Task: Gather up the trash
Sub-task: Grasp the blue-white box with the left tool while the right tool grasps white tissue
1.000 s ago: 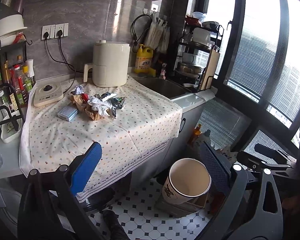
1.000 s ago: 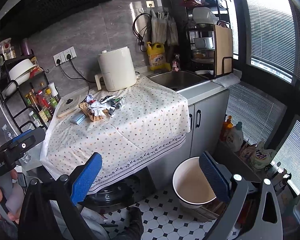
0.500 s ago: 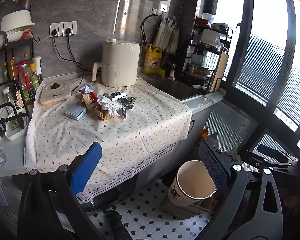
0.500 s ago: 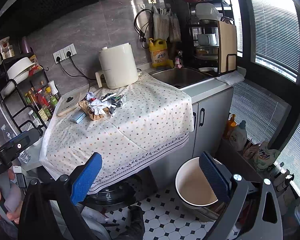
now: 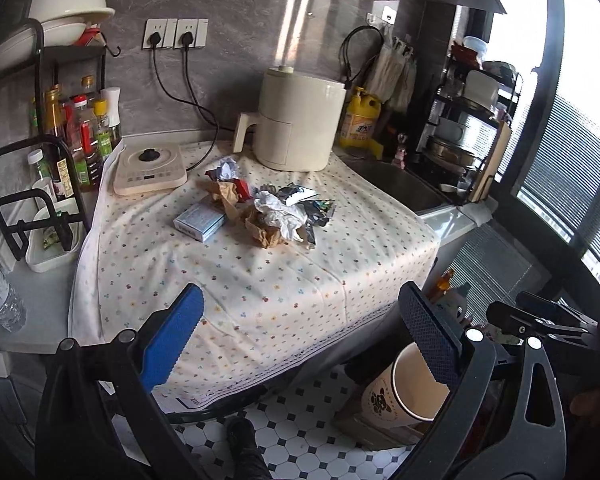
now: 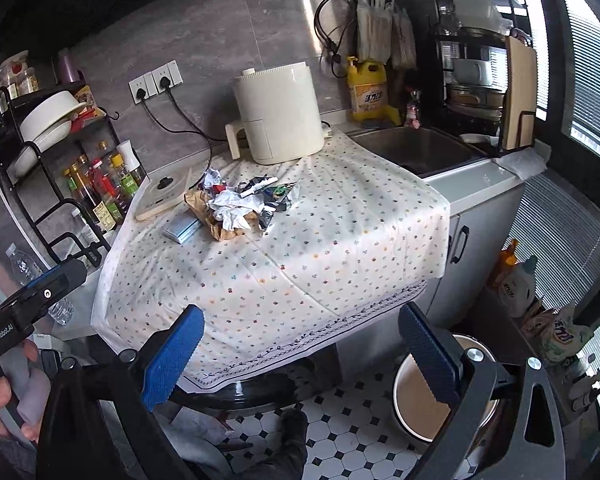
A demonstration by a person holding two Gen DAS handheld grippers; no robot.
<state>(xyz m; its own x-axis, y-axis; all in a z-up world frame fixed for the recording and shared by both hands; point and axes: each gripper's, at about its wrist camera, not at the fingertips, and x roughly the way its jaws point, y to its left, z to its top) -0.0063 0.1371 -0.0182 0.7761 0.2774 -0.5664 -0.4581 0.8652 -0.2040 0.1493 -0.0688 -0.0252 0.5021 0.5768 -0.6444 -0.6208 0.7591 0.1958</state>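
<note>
L gripper (image 5: 300, 344): jaws spread wide, nothing btwn, held off the counter's near edge.
R gripper (image 6: 300, 352): same, jaws wide apart, empty.
Trash pile (image 5: 268, 208): crumpled paper, foil, wrappers, mid-counter on dotted cloth (image 5: 260, 280), in front of cream appliance (image 5: 296, 120).
Blue box (image 5: 200, 222): just left of pile, touching it.
Bin (image 5: 404, 396): on floor under counter's right end, open top; contents can't tell.

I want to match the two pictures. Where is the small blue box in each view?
Left wrist view: the small blue box lies left of centre, at the left edge of the trash pile.
Right wrist view: the box is upper left of centre.
Shared landmark: the cream appliance behind the pile.
</note>
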